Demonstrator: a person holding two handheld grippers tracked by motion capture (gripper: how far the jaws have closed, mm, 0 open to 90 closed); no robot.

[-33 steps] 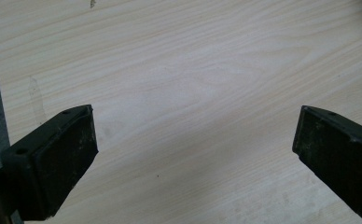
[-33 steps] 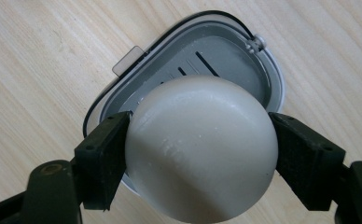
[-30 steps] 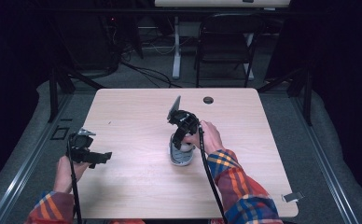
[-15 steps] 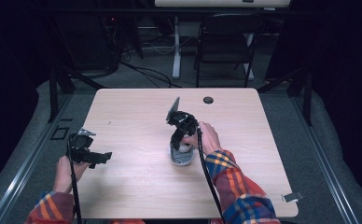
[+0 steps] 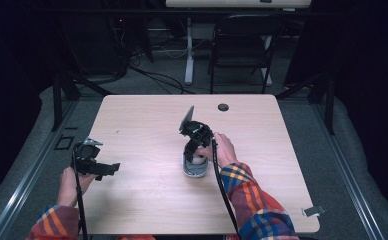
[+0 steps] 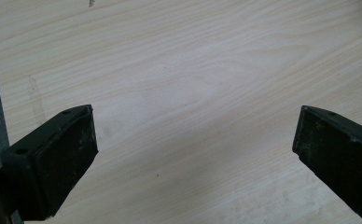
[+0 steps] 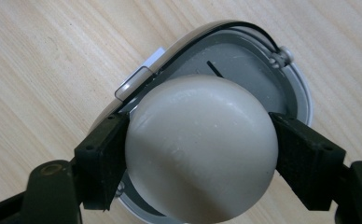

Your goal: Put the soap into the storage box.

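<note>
A smooth off-white ball [image 7: 201, 147] sits between the two black jaws of my right gripper [image 7: 198, 151], which is shut on it. Under the ball lies an oval grey dish [image 7: 244, 70] with a pale rim, flat on the wooden table. In the high view the right gripper [image 5: 196, 150] points down at this dish [image 5: 194, 170] near the table's middle, with the ball [image 5: 198, 160] just above it. My left gripper [image 5: 113, 167] is held near the table's left front edge. Its jaws stand wide open over bare wood [image 6: 193, 93], holding nothing.
The light wooden table [image 5: 147, 125] has a dark round cable hole [image 5: 223, 107] near its far edge. A small grey tab [image 5: 314, 210] sticks out at the front right corner. A dark chair [image 5: 242, 45] and desk legs stand beyond the table.
</note>
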